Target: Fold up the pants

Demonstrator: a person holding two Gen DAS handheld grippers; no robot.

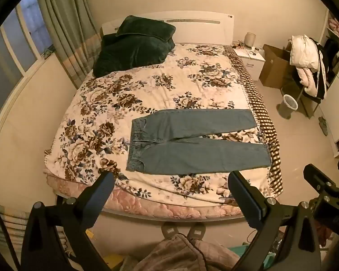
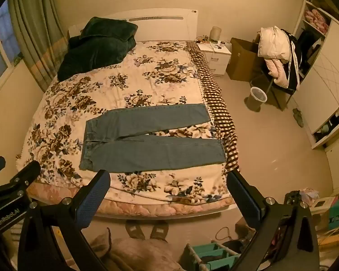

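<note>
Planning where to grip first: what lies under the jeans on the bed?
The jeans lie flat on the floral bedspread, which shows between the legs. Whatever lies directly beneath the denim is covered.

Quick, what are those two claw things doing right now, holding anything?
Left gripper: open, holding nothing, above the bed's near edge.
Right gripper: open, holding nothing.
The jeans lie flat on the bed, untouched.

floral bed (image 1: 160, 85), jeans (image 1: 192, 142) (flat); dark blanket (image 1: 133, 47)
</note>
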